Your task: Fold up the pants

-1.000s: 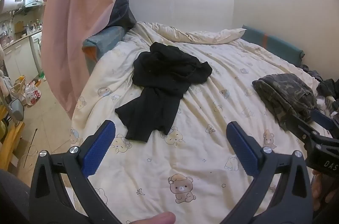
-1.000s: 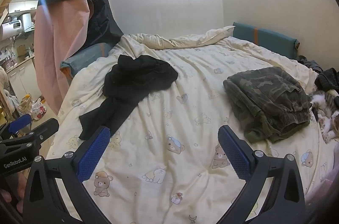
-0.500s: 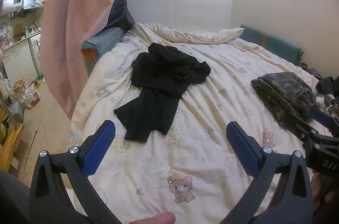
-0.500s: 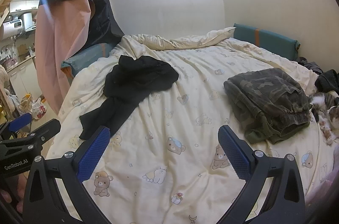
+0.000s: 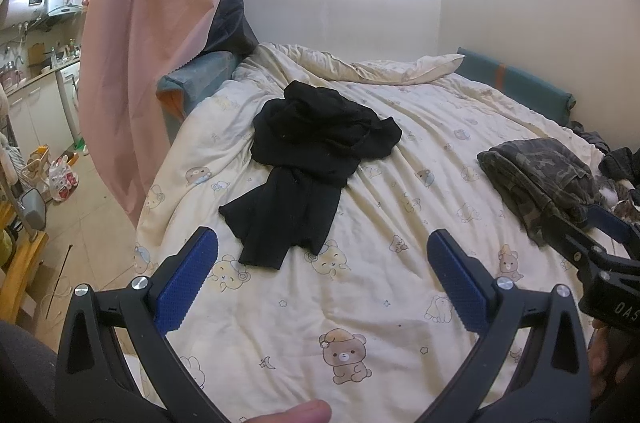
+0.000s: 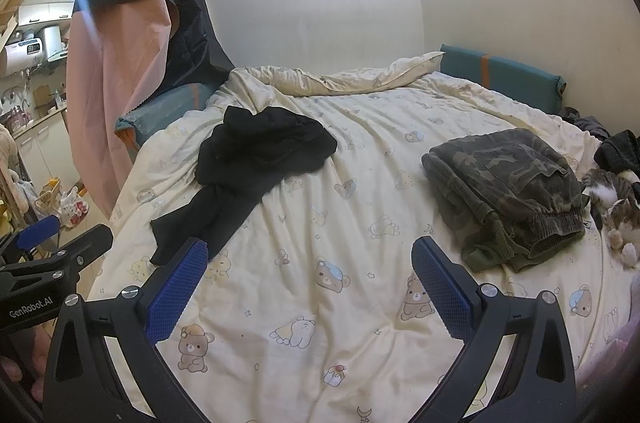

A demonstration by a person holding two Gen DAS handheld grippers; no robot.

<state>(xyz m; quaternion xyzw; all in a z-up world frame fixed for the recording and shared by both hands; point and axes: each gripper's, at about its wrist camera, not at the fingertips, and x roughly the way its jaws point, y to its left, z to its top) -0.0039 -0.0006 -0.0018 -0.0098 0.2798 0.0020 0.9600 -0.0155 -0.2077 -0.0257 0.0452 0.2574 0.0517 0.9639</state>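
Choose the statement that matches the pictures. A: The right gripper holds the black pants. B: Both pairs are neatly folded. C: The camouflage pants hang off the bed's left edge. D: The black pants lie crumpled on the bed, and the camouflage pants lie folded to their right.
D: the black pants lie in a rumpled heap on the bed, while the camouflage pants sit folded to their right; both grippers are open and empty.

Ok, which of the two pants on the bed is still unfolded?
The black pants, crumpled in a heap with legs trailing toward the left hand-held gripper. The camouflage pants already lie folded.
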